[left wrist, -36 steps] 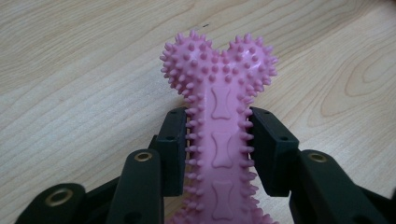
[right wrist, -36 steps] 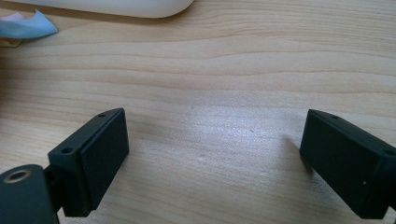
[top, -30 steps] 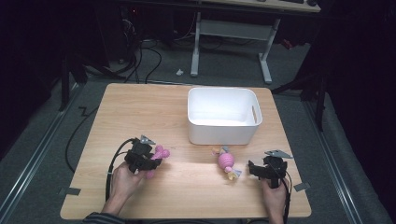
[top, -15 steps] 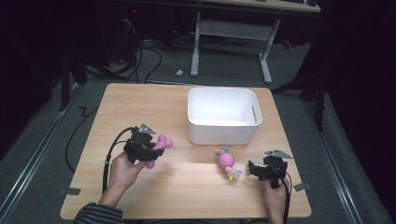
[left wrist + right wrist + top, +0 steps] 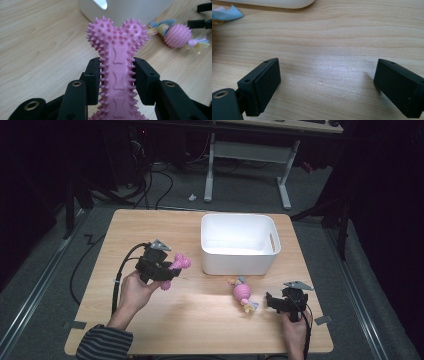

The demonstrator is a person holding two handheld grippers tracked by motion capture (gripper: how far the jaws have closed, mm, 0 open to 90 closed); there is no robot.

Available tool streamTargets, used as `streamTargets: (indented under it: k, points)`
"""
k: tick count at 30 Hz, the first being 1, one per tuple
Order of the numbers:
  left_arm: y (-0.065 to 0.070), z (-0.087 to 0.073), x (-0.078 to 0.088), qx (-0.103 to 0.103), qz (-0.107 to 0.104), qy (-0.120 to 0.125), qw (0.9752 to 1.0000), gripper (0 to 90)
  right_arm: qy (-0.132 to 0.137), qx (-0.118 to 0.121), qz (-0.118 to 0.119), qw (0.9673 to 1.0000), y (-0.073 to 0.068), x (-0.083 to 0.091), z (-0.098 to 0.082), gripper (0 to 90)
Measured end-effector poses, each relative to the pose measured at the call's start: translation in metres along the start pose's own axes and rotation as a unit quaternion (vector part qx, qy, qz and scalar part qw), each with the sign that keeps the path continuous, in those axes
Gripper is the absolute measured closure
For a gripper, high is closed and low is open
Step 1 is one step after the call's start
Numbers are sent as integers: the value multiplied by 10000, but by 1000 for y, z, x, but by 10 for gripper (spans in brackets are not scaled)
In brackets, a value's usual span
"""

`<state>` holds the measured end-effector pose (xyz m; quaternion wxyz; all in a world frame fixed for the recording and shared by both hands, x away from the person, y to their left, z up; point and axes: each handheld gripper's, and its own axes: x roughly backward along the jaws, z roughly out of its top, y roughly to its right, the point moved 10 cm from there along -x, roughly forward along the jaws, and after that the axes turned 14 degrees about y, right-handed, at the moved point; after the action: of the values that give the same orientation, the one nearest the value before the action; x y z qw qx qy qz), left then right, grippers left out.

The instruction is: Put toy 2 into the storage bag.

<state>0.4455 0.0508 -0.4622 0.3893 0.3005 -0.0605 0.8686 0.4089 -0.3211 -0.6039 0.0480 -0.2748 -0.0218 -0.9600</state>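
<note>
Left gripper view: the left gripper [image 5: 117, 75] is clamped on the pink spiked bone toy [image 5: 117, 57], both pads pressing the toy's shaft, its knobbed head standing clear beyond the jaw tips. Past the head and just to its right on the wooden table [image 5: 37, 37] lies the pink ball toy [image 5: 177, 35] with frayed tassels; directly ahead stands the white bin [image 5: 130, 10].

Right gripper view: the right gripper [image 5: 327, 82] is released, jaws spread wide over bare wood, nothing between them. A blue tassel scrap [image 5: 227, 13] lies far ahead at the upper left, by the bin's base.

High view: the left gripper [image 5: 167, 270] is held off the tabletop with the bone, near the bin's left wall. The right gripper [image 5: 272, 301] sits low, just beside the ball toy [image 5: 242, 293].
</note>
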Motion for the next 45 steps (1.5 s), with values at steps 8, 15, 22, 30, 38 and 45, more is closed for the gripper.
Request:
streamTargets:
  k: [8, 15, 22, 30, 38, 45]
  points:
    - [9, 27, 4, 4, -161, 109, 9998, 591, -6, -44, -38, 10000, -1, 0, 0, 70]
    - [17, 47, -1, -143, -270, 68, 9995, 591, -7, -38, -37, 10000, -1, 0, 0, 70]
    - [25, 64, -9, -141, -393, 134, 9990, 591, -2, 0, -25, 10000, -2, 1, -1, 76]
    - [33, 75, -20, -358, -463, 50, 9983, 592, 5, 4, -23, 10000, -2, 1, -1, 76]
    - [38, 80, -29, -365, -575, 41, 9977, 592, 4, 5, -23, 10000, -1, 1, -1, 76]
    - [38, 84, -37, -367, -571, 0, 9977, 592, 6, 5, -21, 10000, -2, 1, -1, 76]
